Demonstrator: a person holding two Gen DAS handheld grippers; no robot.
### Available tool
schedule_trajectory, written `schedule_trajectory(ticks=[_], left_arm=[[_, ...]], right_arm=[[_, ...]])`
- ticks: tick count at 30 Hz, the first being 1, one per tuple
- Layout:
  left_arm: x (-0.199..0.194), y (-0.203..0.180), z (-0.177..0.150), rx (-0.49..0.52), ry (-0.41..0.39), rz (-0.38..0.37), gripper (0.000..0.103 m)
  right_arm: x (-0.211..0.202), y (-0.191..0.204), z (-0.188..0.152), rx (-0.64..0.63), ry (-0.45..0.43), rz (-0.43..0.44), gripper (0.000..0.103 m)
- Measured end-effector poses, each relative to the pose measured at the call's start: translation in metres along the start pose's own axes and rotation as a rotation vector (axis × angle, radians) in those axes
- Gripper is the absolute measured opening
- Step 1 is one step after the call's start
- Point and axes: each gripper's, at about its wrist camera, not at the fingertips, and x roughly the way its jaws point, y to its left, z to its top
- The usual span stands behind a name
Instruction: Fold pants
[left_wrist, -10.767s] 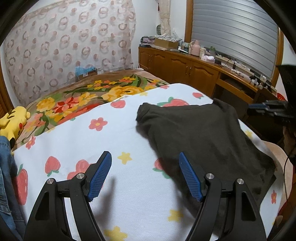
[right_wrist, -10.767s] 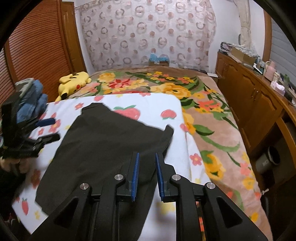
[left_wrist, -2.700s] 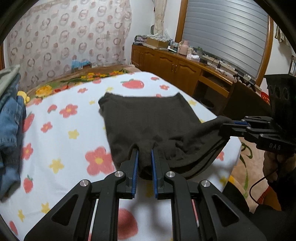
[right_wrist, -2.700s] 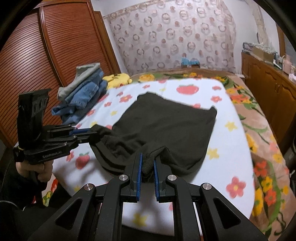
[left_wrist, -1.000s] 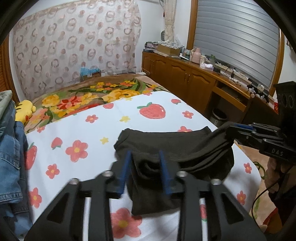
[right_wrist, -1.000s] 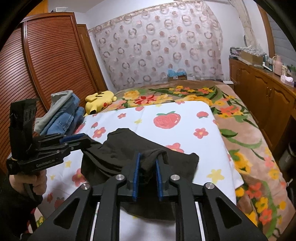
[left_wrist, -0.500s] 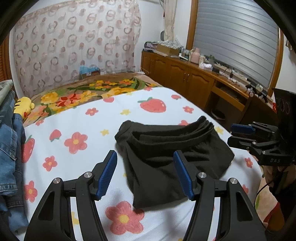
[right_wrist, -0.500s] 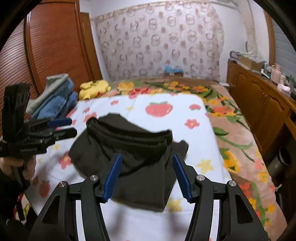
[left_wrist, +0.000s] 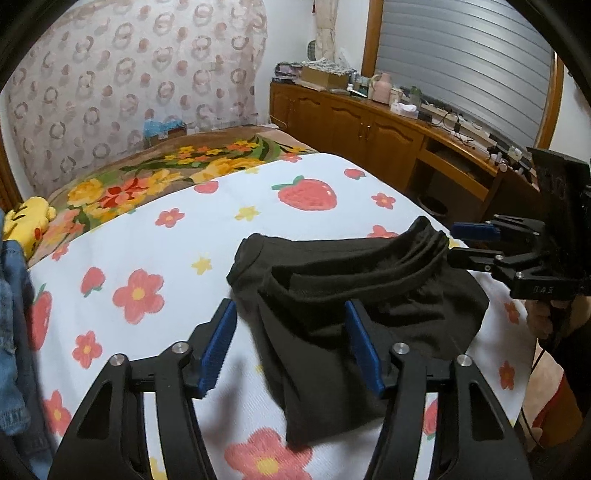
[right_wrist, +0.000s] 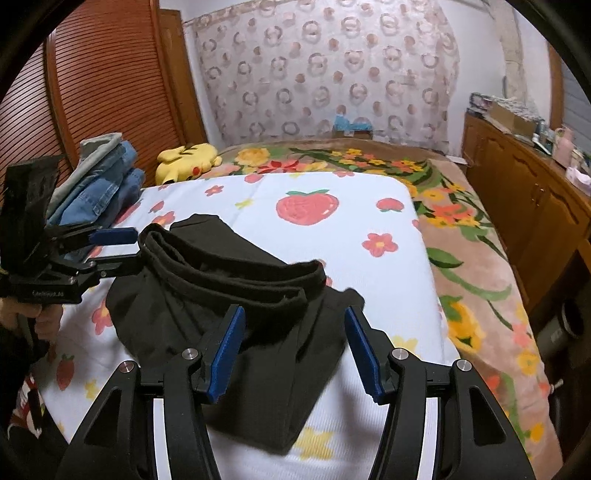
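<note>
The dark pants (left_wrist: 354, 295) lie folded over on the white flowered bedspread (left_wrist: 155, 258), the waistband edges stacked on top. They also show in the right wrist view (right_wrist: 236, 295). My left gripper (left_wrist: 291, 347) is open and empty, just above the near left part of the pants. My right gripper (right_wrist: 295, 350) is open and empty over the near edge of the pants. In the left wrist view the right gripper (left_wrist: 465, 243) shows open beside the waistband end. In the right wrist view the left gripper (right_wrist: 122, 247) shows open at the other end.
A stack of folded jeans (right_wrist: 99, 177) and a yellow plush toy (right_wrist: 188, 158) sit at the bed's left side. A wooden cabinet (left_wrist: 369, 129) runs along the right wall. A flowered blanket (right_wrist: 461, 236) hangs off the bed's right side.
Both grippers have let go of the folded-over end of the pants and opened wide. The pants now rest doubled on the bed, and both grippers have drawn back slightly.
</note>
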Motion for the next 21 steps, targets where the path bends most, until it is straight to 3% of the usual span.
schedule_trajectory(ticks=[6,9,11,14,16,21], left_arm=[[0.017,0.003,0.008,0.032,0.042,-0.036,0.050],[0.020,0.002,0.010,0.044,0.049,-0.056,0.044],[0.019,0.002,0.011,0.046,0.046,-0.063,0.034],[0.013,-0.002,0.013,0.066,0.031,-0.083,0.021],[0.006,-0.004,0.015,0.076,0.011,-0.090,0.016],[-0.008,-0.002,0.026,0.056,-0.054,-0.095,0.016]], right_arm=[[0.012,-0.005,0.007,-0.029,0.035,0.053,0.051],[0.015,-0.007,0.007,-0.032,0.043,0.089,0.040],[0.017,-0.007,0.008,-0.035,0.042,0.108,0.024],[0.013,-0.007,0.009,-0.040,0.030,0.133,0.012],[0.008,-0.008,0.011,-0.038,0.007,0.139,0.011],[-0.007,-0.011,0.016,-0.022,-0.055,0.137,0.010]])
